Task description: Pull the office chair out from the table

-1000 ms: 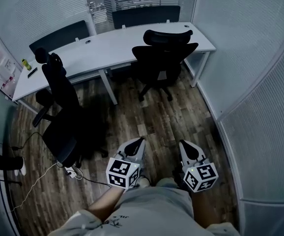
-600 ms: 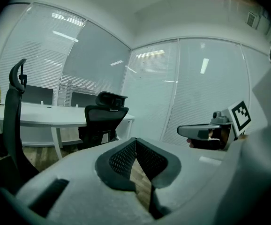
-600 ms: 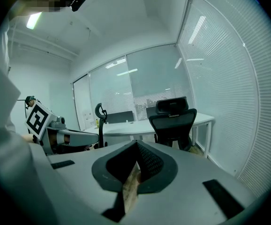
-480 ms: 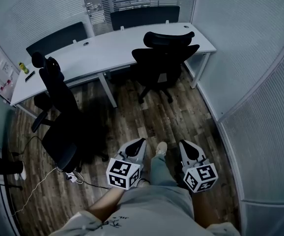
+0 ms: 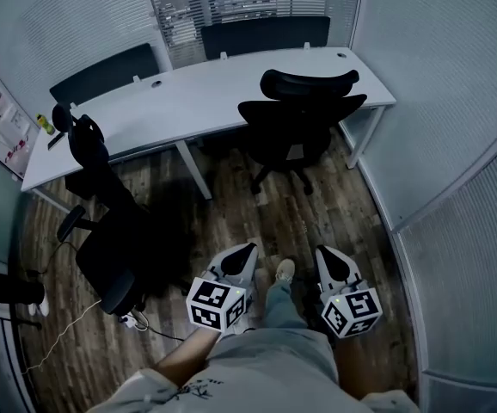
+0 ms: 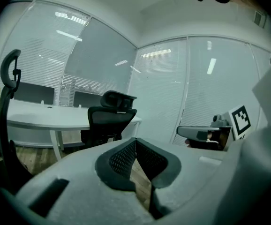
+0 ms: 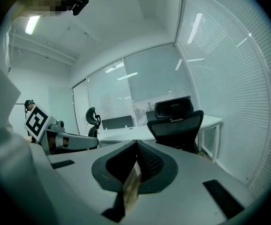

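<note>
Office chair (image 5: 304, 123): 12 o'clock, tucked at tabletop (image 5: 188, 97), well apart from grippers. Left gripper (image 5: 242, 256), right gripper (image 5: 329, 261): fingers clenched, empty. Risk: arriving w/o opening = no grip; 2nd chair (image 5: 102, 231), 9 o'clock, may obstruct roll-out.

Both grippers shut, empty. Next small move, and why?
Probably step forward toward the office chair tucked against the table. It stands well beyond the left gripper and right gripper, with open floor between. Both are shut on nothing, and opening the jaws can wait until the chair is in reach.
</note>
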`<act>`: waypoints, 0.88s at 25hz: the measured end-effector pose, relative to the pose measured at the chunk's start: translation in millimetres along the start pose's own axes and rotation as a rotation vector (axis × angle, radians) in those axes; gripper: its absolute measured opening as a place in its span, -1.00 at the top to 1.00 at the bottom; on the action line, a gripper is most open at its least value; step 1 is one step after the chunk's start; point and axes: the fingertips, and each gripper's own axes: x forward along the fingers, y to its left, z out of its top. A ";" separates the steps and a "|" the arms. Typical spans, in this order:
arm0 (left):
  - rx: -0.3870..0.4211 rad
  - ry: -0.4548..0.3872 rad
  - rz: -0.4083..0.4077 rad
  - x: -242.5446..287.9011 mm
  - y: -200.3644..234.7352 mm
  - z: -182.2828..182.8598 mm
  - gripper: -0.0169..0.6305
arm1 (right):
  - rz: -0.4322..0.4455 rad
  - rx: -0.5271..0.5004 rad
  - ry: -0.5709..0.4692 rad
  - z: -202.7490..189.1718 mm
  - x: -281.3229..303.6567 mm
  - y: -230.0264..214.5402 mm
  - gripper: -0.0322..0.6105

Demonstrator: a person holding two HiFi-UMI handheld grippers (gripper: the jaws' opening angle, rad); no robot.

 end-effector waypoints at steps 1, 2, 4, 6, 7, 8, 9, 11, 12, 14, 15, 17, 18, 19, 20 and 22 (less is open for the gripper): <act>-0.006 -0.003 0.000 10.5 6.5 4.2 0.91 | 0.007 -0.005 0.004 2.4 12.4 -5.9 0.88; -0.008 -0.006 0.002 20.6 12.6 8.7 0.91 | 0.012 -0.012 0.008 4.9 24.4 -12.0 0.88; -0.007 -0.017 0.008 40.1 23.3 18.6 0.91 | 0.010 -0.016 0.013 11.8 46.8 -26.8 0.88; -0.013 -0.033 0.002 60.1 32.8 31.2 0.91 | 0.003 -0.014 0.009 23.0 68.4 -43.3 0.88; -0.016 -0.039 -0.004 70.2 37.4 37.5 0.91 | 0.003 -0.020 0.006 29.3 78.8 -50.9 0.88; -0.017 -0.044 -0.007 80.1 42.2 43.2 0.91 | 0.002 -0.029 0.004 35.4 88.7 -58.4 0.88; -0.018 -0.045 -0.007 89.9 47.5 47.9 0.91 | 0.001 -0.036 0.002 41.0 98.2 -65.9 0.88; -0.023 -0.037 -0.004 109.0 58.1 55.4 0.91 | -0.008 -0.038 0.002 49.9 114.7 -81.5 0.88; -0.024 -0.034 -0.002 118.2 62.7 59.3 0.91 | -0.014 -0.034 0.004 53.1 121.6 -89.6 0.88; -0.023 -0.035 0.006 137.7 72.3 69.5 0.91 | -0.016 -0.023 0.009 58.9 135.9 -106.0 0.88; -0.023 -0.037 0.012 148.2 77.2 75.4 0.91 | -0.013 -0.016 0.012 61.9 143.5 -114.4 0.88; -0.025 -0.045 0.018 169.3 84.7 88.3 0.91 | -0.008 -0.007 0.017 69.2 158.2 -131.6 0.88; -0.024 -0.051 0.018 178.9 87.1 95.5 0.91 | -0.009 -0.009 0.016 74.2 165.3 -139.9 0.88; -0.019 -0.061 0.014 187.6 89.1 103.2 0.91 | -0.011 -0.013 0.012 80.1 172.7 -147.7 0.88; -0.013 -0.071 0.011 195.5 91.4 110.8 0.91 | -0.012 -0.019 0.007 86.4 180.7 -155.2 0.88; -0.003 -0.085 0.014 210.0 98.7 121.5 0.91 | -0.014 -0.030 -0.004 96.3 197.9 -169.1 0.88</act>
